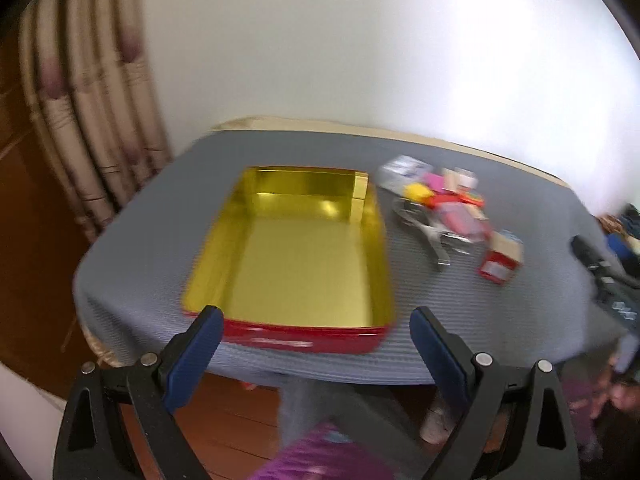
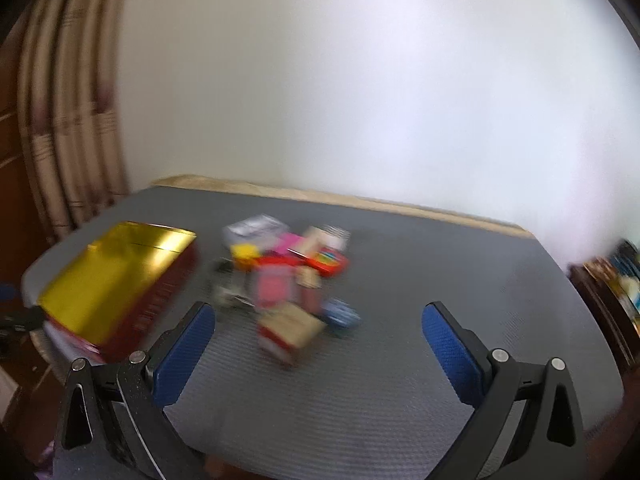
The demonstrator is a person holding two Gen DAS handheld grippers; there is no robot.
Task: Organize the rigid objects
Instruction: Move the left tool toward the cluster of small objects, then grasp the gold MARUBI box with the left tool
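The heap of small rigid objects (image 2: 286,280), blurred boxes and bits in red, pink and yellow, lies on the grey ribbed table mat (image 2: 400,380) just right of the open red tin box with a gold lining (image 1: 292,252), whose long axis runs away from the camera. The right gripper (image 2: 318,320) hangs directly before the heap, jaws wide apart and empty, and looks the nearer hand; the left gripper (image 1: 316,324), equally open and empty, faces the tin. Only the left view shows the tin's bare inside and metal pliers (image 1: 424,236) in the heap
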